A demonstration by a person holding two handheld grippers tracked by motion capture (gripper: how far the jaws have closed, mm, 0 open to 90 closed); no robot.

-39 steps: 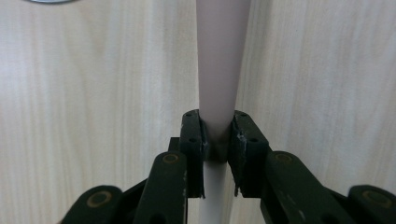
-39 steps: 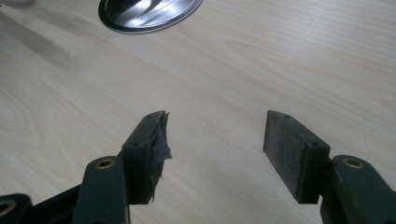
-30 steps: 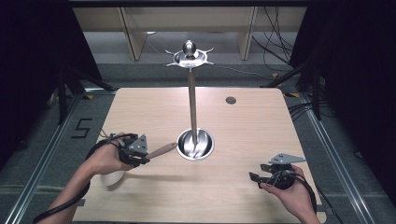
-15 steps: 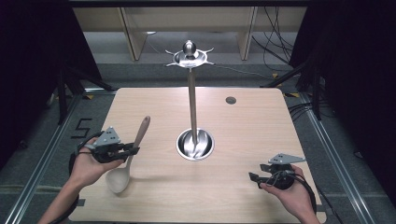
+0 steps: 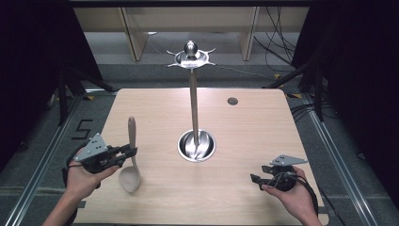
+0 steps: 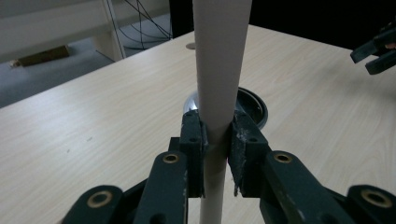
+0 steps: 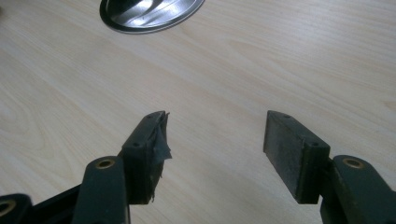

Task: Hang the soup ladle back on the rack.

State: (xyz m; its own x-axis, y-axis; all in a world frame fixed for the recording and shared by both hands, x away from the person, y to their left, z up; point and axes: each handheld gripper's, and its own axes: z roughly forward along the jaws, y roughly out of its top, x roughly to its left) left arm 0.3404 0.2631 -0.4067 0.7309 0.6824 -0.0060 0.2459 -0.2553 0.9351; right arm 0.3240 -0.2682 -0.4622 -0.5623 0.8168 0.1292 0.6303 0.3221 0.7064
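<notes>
So the person's left gripper is clamped on a pale wooden spoon, pinching the handle roughly midway. In the high view the spoon stands close to upright over the left part of the wooden table, handle end up and away from the person, bowl end down near the table's front edge (can't tell if the bowl actually touches the wood or just hangs above it). The left gripper view backs up the grip: both black jaws are pressed against the pale handle, one on each side, with the handle running straight up past the top of that view.

In the middle of the table sits a shiny metal utensil stand, a round dish-like base with a tall thin pole and a little ring of hooks on top. The spoon is well to the left of it, not touching. The base peeks out behind the handle in the left gripper view.

The right gripper is held in the person's right hand low over the front right of the table. Its jaws are spread wide with just bare wood between them, and the stand's base shows off ahead. There's also a small dark round spot on the table toward the back right.
</notes>
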